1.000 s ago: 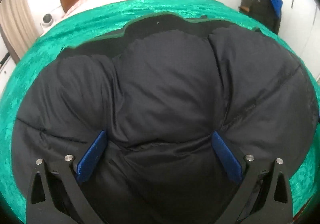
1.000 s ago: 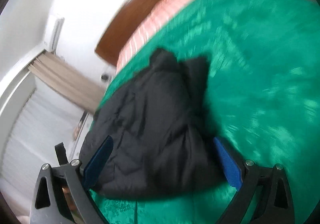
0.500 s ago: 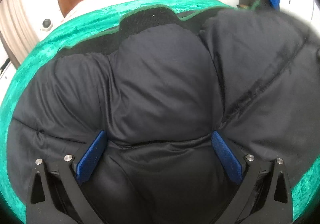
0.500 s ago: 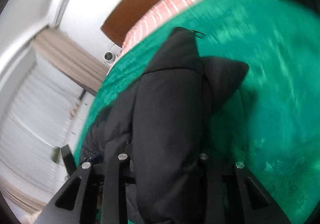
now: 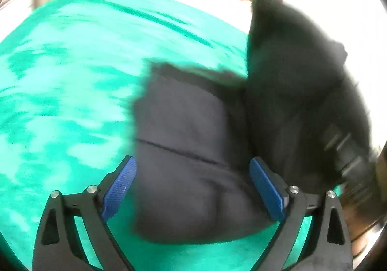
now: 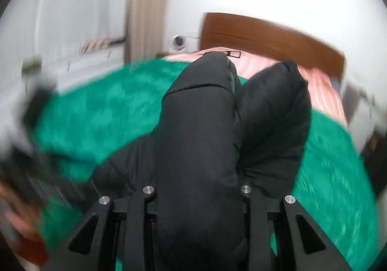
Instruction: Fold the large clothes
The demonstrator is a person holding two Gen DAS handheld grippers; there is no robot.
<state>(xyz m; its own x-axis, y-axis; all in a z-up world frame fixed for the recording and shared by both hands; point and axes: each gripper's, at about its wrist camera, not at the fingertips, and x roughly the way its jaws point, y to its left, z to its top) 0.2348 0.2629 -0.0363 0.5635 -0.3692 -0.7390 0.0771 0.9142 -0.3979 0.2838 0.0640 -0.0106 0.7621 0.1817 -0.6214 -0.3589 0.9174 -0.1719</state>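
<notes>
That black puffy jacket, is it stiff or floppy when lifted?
Probably floppy: the jacket bulges through the shut right gripper and sags onto the green blanket. Likely light for its bulk, given its padded sections. The smooth shell may slip.

Our left claw [image 5: 193, 189] hangs with its blue-padded fingers [image 5: 118, 188] spread wide; our right claw [image 6: 197, 192] clamps a thick fold of black padded jacket [image 6: 196, 140].

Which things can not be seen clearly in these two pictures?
- Right gripper fingertips: right wrist view, hidden by the black jacket bunched between them.
- Jacket's far part: left wrist view, smeared by motion blur.
- Object at left edge: right wrist view, blurred and cut off.
</notes>
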